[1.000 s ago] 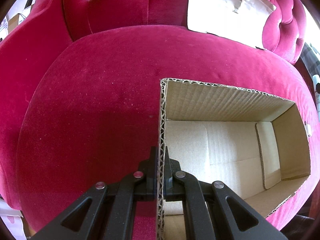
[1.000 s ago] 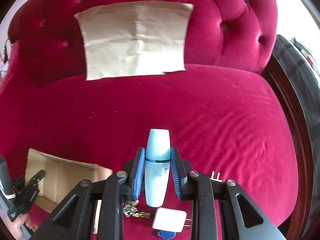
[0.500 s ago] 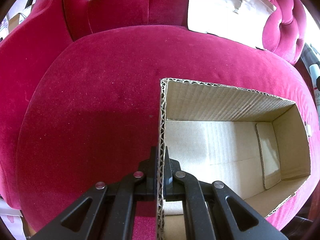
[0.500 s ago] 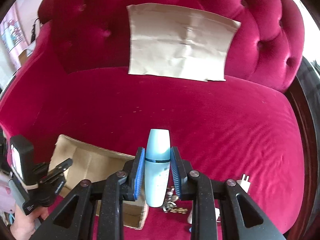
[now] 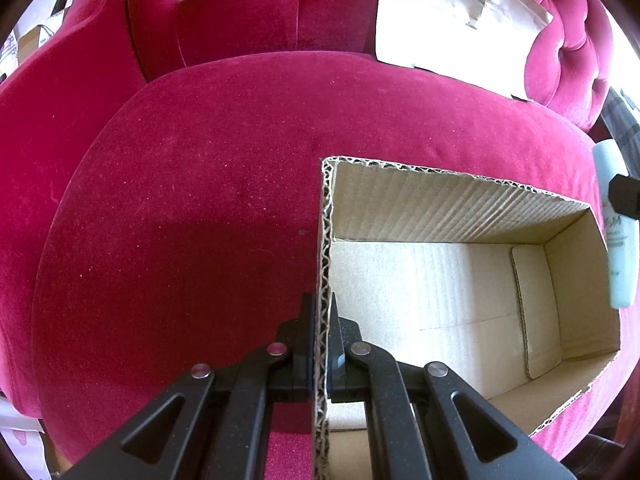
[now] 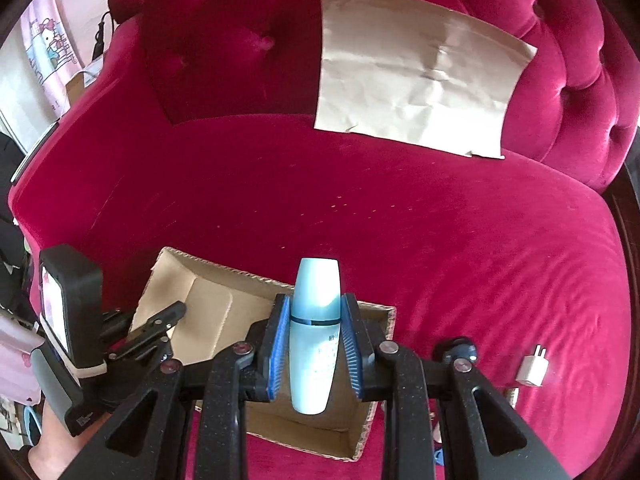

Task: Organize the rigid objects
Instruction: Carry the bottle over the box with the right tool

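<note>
Left wrist view: left gripper [image 5: 320,344] has its jaws pressed together on the box [image 5: 326,264] wall, one jaw outside, one inside, pinching the corrugated edge. Box sits on the red sofa [image 5: 200,184], open top, nothing visible inside. At the right edge a pale blue bottle [image 5: 622,256] hangs by the box's far end, partly cut off by the frame. A paper sheet [image 5: 452,24] leans on the sofa back.

Right wrist view: right gripper [image 6: 316,344] has its jaws narrowly spread and clamped on the bottle's sides, blue pads [image 6: 280,344] pressing it; cap end points away, base end hangs toward the camera. Bottle is held in the air, apparently over the box's right part. Left gripper shows at lower left, on the box wall. A white charger [image 6: 532,368] lies on the sofa to the right, well apart from the box.

Step, as judged: carrying the bottle to the box while the left side steadies it. Next calls for getting the bottle fully over the opening, lowering it inside the walls, then spreading the jaws. Charger looks left for later.
</note>
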Demonstrator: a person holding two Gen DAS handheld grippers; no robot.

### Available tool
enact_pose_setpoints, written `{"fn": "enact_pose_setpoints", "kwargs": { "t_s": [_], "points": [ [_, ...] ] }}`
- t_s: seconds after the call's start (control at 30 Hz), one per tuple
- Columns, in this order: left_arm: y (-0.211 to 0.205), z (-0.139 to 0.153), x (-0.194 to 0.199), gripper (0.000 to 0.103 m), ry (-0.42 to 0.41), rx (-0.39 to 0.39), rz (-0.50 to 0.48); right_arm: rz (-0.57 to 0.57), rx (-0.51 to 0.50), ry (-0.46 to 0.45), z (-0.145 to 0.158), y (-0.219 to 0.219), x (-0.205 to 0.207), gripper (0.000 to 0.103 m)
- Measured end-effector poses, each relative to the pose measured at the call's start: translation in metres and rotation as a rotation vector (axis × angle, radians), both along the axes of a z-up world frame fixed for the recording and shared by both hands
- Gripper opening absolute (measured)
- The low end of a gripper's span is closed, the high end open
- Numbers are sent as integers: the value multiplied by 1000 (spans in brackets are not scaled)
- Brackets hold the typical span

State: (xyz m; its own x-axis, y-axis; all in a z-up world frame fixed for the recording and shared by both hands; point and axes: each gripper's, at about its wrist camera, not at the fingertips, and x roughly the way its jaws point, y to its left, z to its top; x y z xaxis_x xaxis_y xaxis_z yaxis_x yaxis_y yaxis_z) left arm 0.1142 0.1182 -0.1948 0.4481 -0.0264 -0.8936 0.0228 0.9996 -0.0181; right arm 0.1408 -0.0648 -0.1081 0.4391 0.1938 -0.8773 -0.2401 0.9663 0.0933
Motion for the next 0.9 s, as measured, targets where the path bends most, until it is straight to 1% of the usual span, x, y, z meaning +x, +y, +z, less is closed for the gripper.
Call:
{"fn": "enact_pose_setpoints", "kwargs": {
  "t_s": [0.3, 0.7, 0.9],
  "points": [
    [1, 0, 0, 3, -1, -1, -2, 43, 35, 30, -16, 21, -4, 27],
    [0, 0, 1, 3, -2, -3, -6, 55, 44, 87, -49, 35, -2, 27],
    [0, 0, 0, 3, -1, -4, -5, 71, 45, 105, -59, 43, -2, 27]
  ]
}}
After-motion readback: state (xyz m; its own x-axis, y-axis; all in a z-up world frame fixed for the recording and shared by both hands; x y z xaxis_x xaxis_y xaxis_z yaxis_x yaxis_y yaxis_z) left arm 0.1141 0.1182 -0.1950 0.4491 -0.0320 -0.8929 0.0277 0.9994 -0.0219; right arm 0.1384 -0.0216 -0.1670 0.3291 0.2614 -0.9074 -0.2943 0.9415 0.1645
